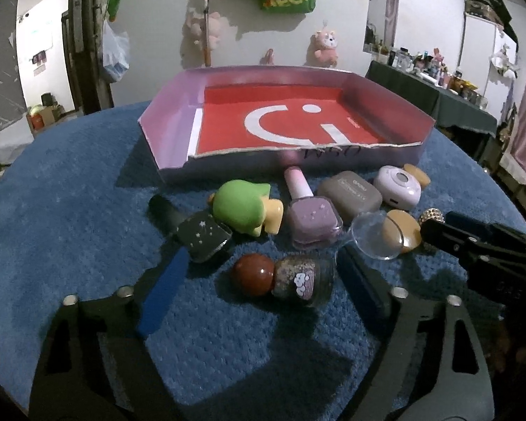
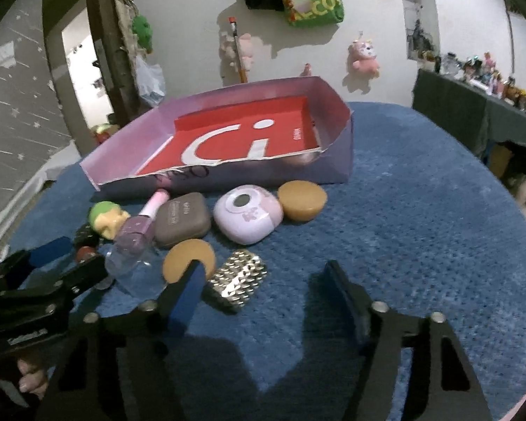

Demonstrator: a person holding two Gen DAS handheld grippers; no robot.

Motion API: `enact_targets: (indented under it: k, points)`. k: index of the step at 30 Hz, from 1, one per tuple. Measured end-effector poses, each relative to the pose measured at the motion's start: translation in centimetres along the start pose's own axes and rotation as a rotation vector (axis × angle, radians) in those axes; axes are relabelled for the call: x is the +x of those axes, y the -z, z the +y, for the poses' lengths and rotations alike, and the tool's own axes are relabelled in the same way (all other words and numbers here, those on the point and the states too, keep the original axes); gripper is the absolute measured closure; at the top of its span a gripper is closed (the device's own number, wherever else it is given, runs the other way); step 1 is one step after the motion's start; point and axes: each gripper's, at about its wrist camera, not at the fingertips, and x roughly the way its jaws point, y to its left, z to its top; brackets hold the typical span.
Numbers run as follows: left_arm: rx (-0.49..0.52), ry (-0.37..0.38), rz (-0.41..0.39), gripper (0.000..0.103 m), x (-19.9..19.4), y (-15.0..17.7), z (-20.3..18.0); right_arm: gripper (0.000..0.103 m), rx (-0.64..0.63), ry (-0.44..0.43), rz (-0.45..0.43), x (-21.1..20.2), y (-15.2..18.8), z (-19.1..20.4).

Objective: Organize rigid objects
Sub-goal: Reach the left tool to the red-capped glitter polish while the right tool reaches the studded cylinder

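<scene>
A shallow pink box (image 1: 172,108) with a red floor stands at the back of the blue mat; it also shows in the right wrist view (image 2: 336,105). Small items lie in front of it. My left gripper (image 1: 263,280) is open around a glittery bottle with a red-brown ball cap (image 1: 284,277). My right gripper (image 2: 266,277) is open around a studded gold cylinder (image 2: 238,280); it also shows in the left wrist view (image 1: 435,224).
Also on the mat: a green toy (image 1: 245,207), a purple polish bottle (image 1: 308,221), a dark starred bottle (image 1: 196,235), a grey case (image 1: 350,193), a lilac case (image 2: 247,215), tan discs (image 2: 301,198) and a clear dome (image 1: 375,235). A cluttered side table (image 1: 435,87) stands right.
</scene>
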Motion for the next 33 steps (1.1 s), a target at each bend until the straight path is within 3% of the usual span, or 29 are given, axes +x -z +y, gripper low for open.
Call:
enact_targets:
  k: [2, 6, 7, 18, 23, 33]
  points:
    - [0.036, 0.027, -0.003, 0.054, -0.1, -0.2, -0.5, 0.063, 0.026, -0.076, 0.009, 0.0, 0.0, -0.2]
    - [0.058, 0.035, -0.011, 0.063, -0.3, -0.2, -1.0, 0.063, 0.053, -0.117, 0.009, -0.1, 0.1, -0.4]
    - [0.054, 0.060, -0.014, 0.078, -0.5, -0.3, -1.0, 0.063, 0.056, -0.118, 0.006, -0.2, 0.2, -0.4]
    - [0.039, 0.093, 0.001, 0.078, -0.6, -0.5, -0.9, 0.063, 0.049, -0.110, -0.026, -1.0, -1.0, -0.7]
    - [0.046, 0.116, -0.026, 0.091, -1.6, -0.5, -0.6, 0.063, 0.059, -0.114, -0.024, -1.1, -1.1, -0.9]
    - [0.033, 0.133, -0.021, 0.091, -2.3, 0.7, 0.2, 0.063, 0.032, -0.110, -0.019, -1.1, -0.7, -0.5]
